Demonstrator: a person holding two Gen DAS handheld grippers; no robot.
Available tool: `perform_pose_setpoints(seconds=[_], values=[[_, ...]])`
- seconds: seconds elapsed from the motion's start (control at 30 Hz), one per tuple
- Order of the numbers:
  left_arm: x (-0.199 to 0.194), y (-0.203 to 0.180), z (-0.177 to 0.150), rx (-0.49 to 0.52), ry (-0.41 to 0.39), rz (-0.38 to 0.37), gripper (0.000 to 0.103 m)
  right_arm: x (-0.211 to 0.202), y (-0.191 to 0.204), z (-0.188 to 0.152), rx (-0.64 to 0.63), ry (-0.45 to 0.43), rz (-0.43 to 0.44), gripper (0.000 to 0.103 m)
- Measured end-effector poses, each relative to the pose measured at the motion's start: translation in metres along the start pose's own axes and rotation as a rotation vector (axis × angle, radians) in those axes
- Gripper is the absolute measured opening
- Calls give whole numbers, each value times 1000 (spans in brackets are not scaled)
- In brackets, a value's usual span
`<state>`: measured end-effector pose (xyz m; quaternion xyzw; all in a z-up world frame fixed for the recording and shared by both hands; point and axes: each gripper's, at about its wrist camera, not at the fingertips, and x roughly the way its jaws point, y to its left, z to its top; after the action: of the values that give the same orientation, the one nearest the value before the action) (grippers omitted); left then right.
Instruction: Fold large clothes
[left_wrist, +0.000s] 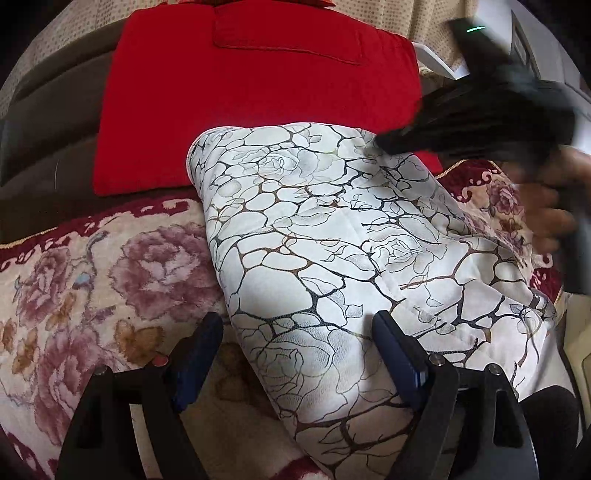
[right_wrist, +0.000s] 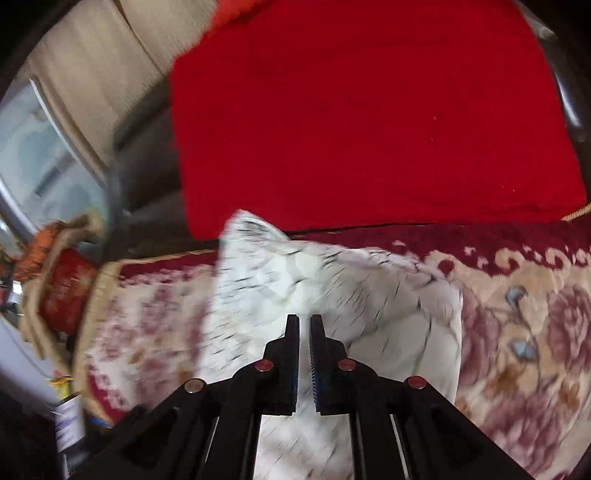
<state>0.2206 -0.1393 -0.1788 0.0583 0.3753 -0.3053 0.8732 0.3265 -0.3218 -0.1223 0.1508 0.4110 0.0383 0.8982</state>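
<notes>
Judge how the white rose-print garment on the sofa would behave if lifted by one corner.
The white rose-print garment would probably droop: it lies in soft folds. Its puffy, stitched surface suggests padding, so perhaps bulky but light. The smooth sheen hints it may slide on the floral sofa cover.

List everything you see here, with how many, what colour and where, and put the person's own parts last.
folded garment: one, white with dark branching rose print, on the floral cover
floral cover: one, cream with mauve roses and maroon border, under the garment
red cushion: one, red, behind the garment
left tool: one, black with blue pads, open, straddling the garment's near edge
right tool: one, black, nearly shut, nothing gripped, above the garment
hand: one, blurred, right edge
</notes>
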Motion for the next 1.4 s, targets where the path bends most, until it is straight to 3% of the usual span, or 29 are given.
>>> perform_pose_setpoints(seconds=[0.1, 0.13, 0.2, 0.27, 0.5, 0.73, 0.8, 0.9, 1.0, 1.1, 1.3, 1.4], values=[[1, -1, 1, 9, -3, 4, 84, 48, -28, 3, 47, 90, -90, 6], [1, -2, 1, 9, -4, 6, 84, 62, -42, 2, 79, 118, -87, 0], [0, -2, 1, 10, -7, 5, 84, 72, -66, -3, 161, 118, -9, 0], [-1, -3, 1, 16, -7, 9, 84, 65, -76, -5, 214, 96, 23, 0], [-6, -4, -1, 20, -18, 42, 84, 2, -45, -28, 136, 23, -56, 8], [-8, -10, -3, 17, -21, 58, 84, -66, -1, -82, 32, -29, 2, 8], [-8, -9, -2, 14, -21, 59, 84, -70, 5, -100, 19, -33, 13, 8], [-8, -10, -3, 17, -17, 61, 84, -44, 0, -129, 11, 25, -64, 7], [-11, -7, 1, 24, -8, 34, 84, -33, -20, -144, 15, -46, -7, 5], [-23, 8, 6, 0, -51, 35, 84, -40, -34, -142, 116, -42, 77, 5], [-17, 54, 13, -187, -27, 27, 84, -46, -39, -146, 112, -61, 141, 6], [-8, 63, 14, -233, 5, -29, 84, -61, -43, -137, 155, -95, 209, 7]])
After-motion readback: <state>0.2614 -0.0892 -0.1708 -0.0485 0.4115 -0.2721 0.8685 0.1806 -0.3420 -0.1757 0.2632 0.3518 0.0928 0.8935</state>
